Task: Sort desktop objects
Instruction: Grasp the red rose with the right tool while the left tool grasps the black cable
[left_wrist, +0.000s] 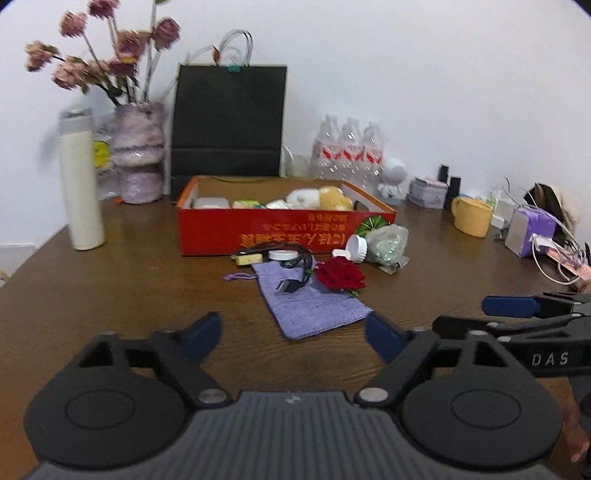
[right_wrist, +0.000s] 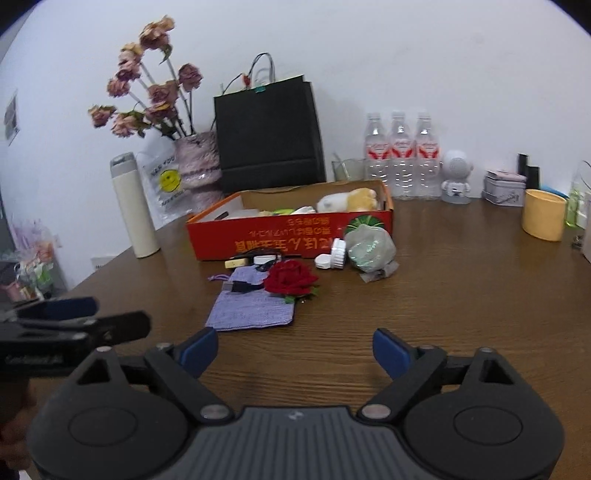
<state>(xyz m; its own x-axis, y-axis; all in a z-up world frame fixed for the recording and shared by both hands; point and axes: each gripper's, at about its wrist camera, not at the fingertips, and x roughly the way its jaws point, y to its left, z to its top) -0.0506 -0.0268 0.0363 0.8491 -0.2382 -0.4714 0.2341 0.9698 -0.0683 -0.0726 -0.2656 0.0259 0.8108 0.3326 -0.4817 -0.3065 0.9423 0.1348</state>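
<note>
A red cardboard box (left_wrist: 258, 230) (right_wrist: 280, 240) stands mid-table with plush toys and small items in it. In front of it lie a purple cloth pouch (left_wrist: 314, 306) (right_wrist: 255, 306), a black USB cable (left_wrist: 291, 282) (right_wrist: 240, 286), a red rose (left_wrist: 340, 277) (right_wrist: 291, 277), a white lidded case (left_wrist: 354, 249) (right_wrist: 332, 254), a yellow eraser (left_wrist: 249, 259) (right_wrist: 236, 263) and a crumpled plastic bag (left_wrist: 388, 243) (right_wrist: 369, 247). My left gripper (left_wrist: 295, 336) is open and empty, just short of the pouch. My right gripper (right_wrist: 295, 350) is open and empty, to the pouch's right.
At the back stand a white flask (left_wrist: 79, 184) (right_wrist: 133, 206), a vase of dried flowers (left_wrist: 138, 162) (right_wrist: 195, 162), a black paper bag (left_wrist: 229, 122) (right_wrist: 269, 136), three water bottles (left_wrist: 347, 147) (right_wrist: 400, 155), an astronaut figure (right_wrist: 456, 177) and a yellow cup (left_wrist: 472, 216) (right_wrist: 543, 214).
</note>
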